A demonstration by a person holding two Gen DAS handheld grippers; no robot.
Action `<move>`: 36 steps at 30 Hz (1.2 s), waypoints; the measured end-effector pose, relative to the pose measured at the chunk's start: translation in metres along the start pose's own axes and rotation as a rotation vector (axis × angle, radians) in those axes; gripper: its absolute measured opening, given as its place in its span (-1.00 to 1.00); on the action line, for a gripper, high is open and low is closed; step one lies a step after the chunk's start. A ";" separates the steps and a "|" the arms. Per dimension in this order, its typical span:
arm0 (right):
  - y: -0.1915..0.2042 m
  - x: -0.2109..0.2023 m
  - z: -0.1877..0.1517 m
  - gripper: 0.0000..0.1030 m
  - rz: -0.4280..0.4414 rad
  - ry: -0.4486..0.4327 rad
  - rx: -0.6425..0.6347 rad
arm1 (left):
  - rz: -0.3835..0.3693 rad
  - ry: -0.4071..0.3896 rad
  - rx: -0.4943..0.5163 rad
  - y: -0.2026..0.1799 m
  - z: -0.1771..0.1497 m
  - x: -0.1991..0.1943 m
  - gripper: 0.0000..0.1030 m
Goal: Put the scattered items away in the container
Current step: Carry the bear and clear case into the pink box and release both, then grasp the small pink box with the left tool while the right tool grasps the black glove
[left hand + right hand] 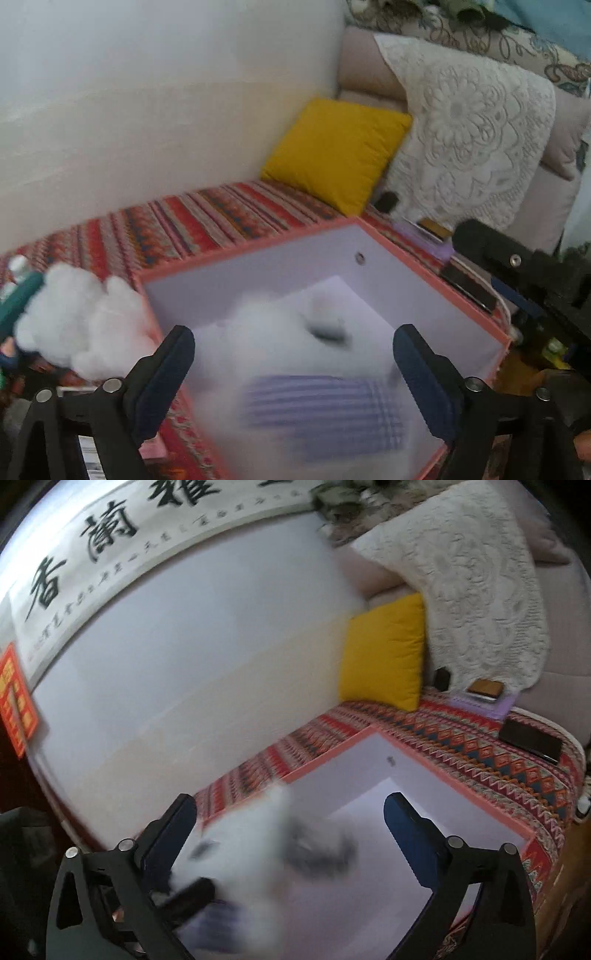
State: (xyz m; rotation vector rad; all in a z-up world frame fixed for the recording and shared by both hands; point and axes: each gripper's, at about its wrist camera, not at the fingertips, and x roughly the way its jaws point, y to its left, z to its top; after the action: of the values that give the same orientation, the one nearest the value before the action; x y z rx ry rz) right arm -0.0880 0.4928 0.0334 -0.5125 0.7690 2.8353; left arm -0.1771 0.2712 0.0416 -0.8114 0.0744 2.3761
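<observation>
- Both grippers hang over the box (369, 236), a pink-rimmed carton with white walls standing on the patterned rug (207, 225).
- The left gripper (293, 354) has its jaws wide apart; a blurred white plush toy (288, 332) with a blue-striped part sits between and below them, and neither pad touches it.
- The right gripper (290, 830) is just as wide, with the same smeared white shape under it and nothing pinched.
- My read: this is the let-go, the toy dropping into the box.
- To do it well, keep the jaws spread until the toy has settled, then lift straight up so no pad snags the fur or knocks the rim.
- A wad of white stuffing (74, 317) lies outside, by the box's left wall. It looks like the next thing to fetch, and it will squash under a hard grip.
- Motion blur hides a lot: I cannot tell whether the toy rests on the floor of the box or is in mid-air.
- The dark patches on it could be a face or paws.
- The near corner of the box is cut off behind the fingers.
- A green thing at the far left is half out of view.
</observation>
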 end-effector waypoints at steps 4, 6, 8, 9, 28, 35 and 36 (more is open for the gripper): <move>-0.002 -0.005 0.000 1.00 0.007 -0.023 0.035 | 0.015 -0.029 -0.050 0.020 0.000 -0.029 0.84; 0.008 -0.012 -0.001 1.00 0.021 -0.041 0.023 | 0.047 -0.036 -0.081 0.035 -0.006 -0.045 0.86; 0.022 -0.017 -0.002 1.00 0.040 -0.045 -0.001 | 0.102 -0.025 -0.121 0.056 -0.020 -0.062 0.88; 0.033 -0.020 -0.005 1.00 0.055 -0.046 -0.016 | 0.131 -0.019 -0.141 0.067 -0.028 -0.069 0.88; 0.346 0.098 -0.249 0.76 0.415 0.626 -0.808 | 0.544 0.206 -0.758 0.400 -0.157 -0.120 0.88; 0.341 0.178 -0.285 0.79 0.365 0.743 -0.754 | 0.472 0.278 -0.843 0.430 -0.169 -0.068 0.88; 0.340 0.183 -0.289 0.81 0.364 0.735 -0.761 | 0.469 0.278 -0.844 0.431 -0.168 -0.066 0.88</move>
State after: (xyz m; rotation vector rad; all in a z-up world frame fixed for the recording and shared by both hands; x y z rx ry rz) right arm -0.2573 0.0652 -0.1110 -1.7296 -0.2506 3.1957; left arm -0.2934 -0.1525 -0.1166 -1.6578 -0.7480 2.7042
